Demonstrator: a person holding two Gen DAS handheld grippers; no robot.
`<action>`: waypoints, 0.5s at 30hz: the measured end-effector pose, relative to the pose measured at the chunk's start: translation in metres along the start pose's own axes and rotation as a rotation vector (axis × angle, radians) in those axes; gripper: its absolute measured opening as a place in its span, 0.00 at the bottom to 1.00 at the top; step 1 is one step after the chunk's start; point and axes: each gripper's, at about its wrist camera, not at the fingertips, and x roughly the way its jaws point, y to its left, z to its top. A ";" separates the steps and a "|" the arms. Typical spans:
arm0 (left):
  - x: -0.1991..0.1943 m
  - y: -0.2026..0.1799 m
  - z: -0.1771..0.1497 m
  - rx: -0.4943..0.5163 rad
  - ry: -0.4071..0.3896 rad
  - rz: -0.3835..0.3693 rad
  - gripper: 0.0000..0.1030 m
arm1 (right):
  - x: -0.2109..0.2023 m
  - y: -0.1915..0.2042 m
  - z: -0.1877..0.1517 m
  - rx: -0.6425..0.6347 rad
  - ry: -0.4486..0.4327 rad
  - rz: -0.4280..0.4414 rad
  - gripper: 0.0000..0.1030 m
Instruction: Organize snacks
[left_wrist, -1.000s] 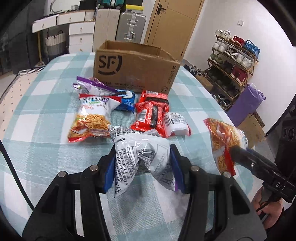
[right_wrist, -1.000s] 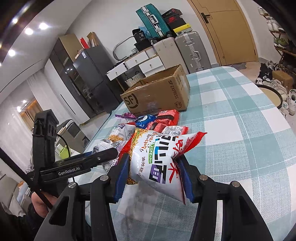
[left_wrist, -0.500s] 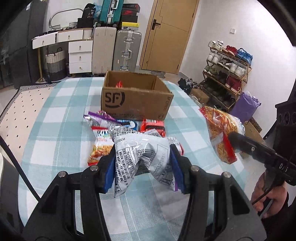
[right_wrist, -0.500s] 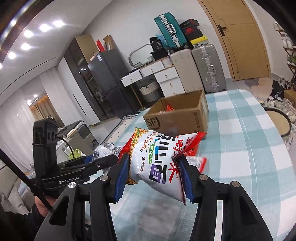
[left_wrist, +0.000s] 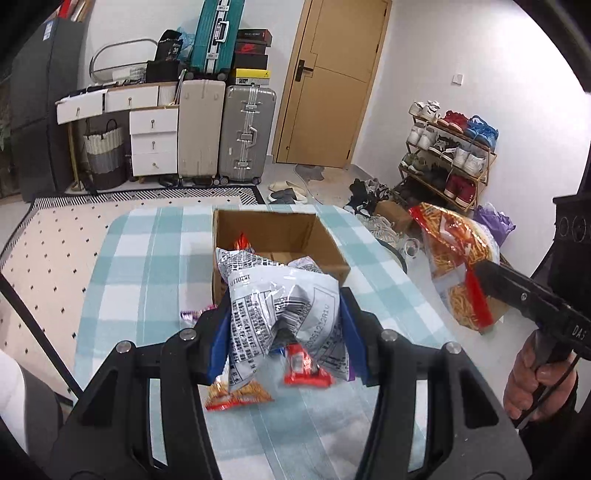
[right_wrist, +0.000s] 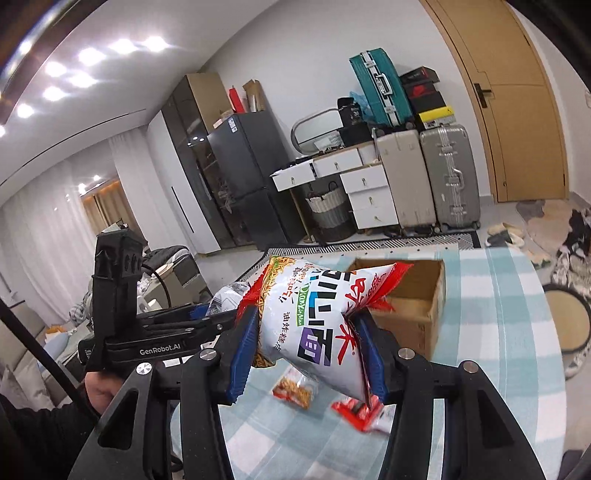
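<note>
Checked teal tablecloth (left_wrist: 122, 280) under both tools, open cardboard box (left_wrist: 325, 240) at twelve o'clock, left gripper (left_wrist: 282, 332) pinching grey printed snack bag (left_wrist: 273, 295) aloft, right gripper (right_wrist: 308, 350) pinching white noodle snack bag (right_wrist: 306, 317), loose packets (left_wrist: 306, 373) at six o'clock on cloth.

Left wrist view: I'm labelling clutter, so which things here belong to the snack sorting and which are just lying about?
Job: silver snack bag in left gripper; noodle snack bag in right gripper; cardboard box; packets on table.

Lying about: suitcases, shoe rack, drawers, slippers.

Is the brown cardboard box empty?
Not empty. The open brown cardboard box has a red snack packet poking up inside; how full, cannot tell.
</note>
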 end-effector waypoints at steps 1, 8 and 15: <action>0.000 0.000 0.009 0.009 -0.006 0.015 0.48 | 0.004 0.000 0.008 -0.007 -0.002 0.003 0.50; 0.016 0.002 0.075 0.020 -0.006 0.016 0.48 | 0.034 -0.012 0.060 -0.008 0.009 0.012 0.50; 0.052 -0.002 0.128 0.020 0.004 0.027 0.48 | 0.067 -0.033 0.107 -0.053 0.034 -0.038 0.50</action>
